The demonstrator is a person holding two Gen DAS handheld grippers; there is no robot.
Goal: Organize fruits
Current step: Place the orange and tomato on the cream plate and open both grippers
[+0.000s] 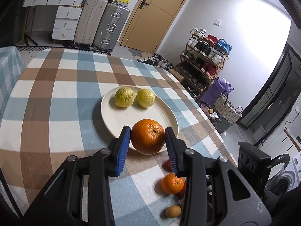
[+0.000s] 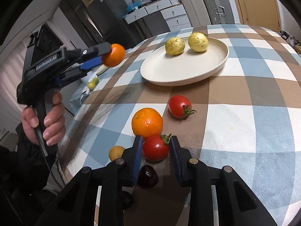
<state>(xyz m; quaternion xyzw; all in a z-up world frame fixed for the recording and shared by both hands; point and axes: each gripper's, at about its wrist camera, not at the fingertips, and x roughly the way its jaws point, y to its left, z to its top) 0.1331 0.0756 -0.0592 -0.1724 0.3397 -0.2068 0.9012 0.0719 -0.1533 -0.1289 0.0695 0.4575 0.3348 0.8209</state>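
Observation:
My left gripper [image 1: 147, 131] is shut on an orange [image 1: 147, 136] and holds it in the air over the near rim of the cream plate [image 1: 112, 116]; it shows from the side in the right wrist view [image 2: 105, 56]. Two yellow-green guavas [image 1: 124, 97] lie on the plate's far side [image 2: 174, 46]. My right gripper [image 2: 155, 143] is shut on a red tomato [image 2: 155, 147] just above the table. A second orange [image 2: 147, 122], a second tomato [image 2: 179, 106], a small yellow fruit [image 2: 116, 153] and a dark fruit [image 2: 147, 176] lie on the cloth.
The table has a blue, brown and white checked cloth [image 2: 244, 113]. Its edge drops off on the left in the right wrist view, with a small side table [image 2: 90, 86] holding green fruit beyond. Suitcases [image 1: 101, 22], drawers and a shoe rack [image 1: 203, 56] stand in the room.

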